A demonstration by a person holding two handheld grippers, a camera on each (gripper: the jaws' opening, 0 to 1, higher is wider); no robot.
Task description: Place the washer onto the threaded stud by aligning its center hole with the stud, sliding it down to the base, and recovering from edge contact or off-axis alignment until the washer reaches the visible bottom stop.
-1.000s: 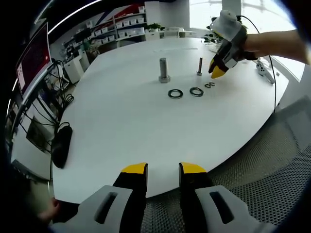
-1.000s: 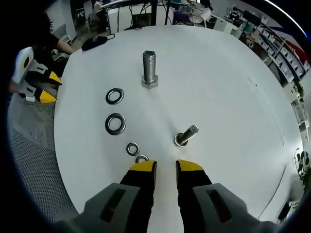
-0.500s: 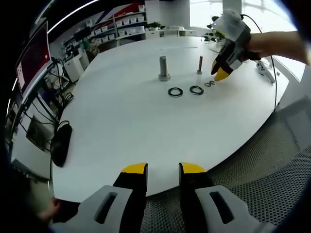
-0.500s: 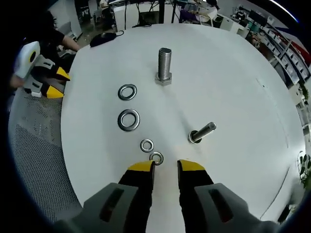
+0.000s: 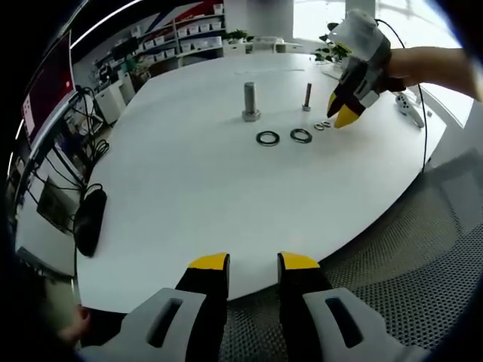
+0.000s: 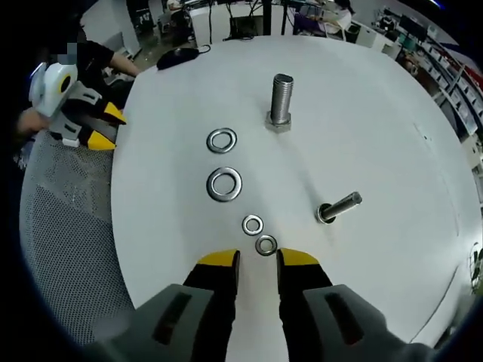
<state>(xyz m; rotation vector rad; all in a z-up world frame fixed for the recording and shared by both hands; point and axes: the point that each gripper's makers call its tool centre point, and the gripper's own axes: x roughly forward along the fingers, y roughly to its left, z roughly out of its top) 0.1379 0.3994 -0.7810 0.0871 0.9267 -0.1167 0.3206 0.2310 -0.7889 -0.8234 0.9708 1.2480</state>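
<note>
Right gripper view, going left to right from the thick stud: the left gripper sits off the bench edge, jaws slightly spread, nothing held. Two big washers, then two small ones. The right gripper hovers, jaws spread, just short of the nearest small washer, with the thin stud furthest right.

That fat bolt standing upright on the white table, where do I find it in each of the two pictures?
Left gripper view: the large threaded stud stands far up the white table, upper middle, left of the thin stud.
Right gripper view: the large threaded stud stands upper middle, beyond the washers.
Shared landmark: the two big washers beside it, the wider one nearer the small washers.
</note>
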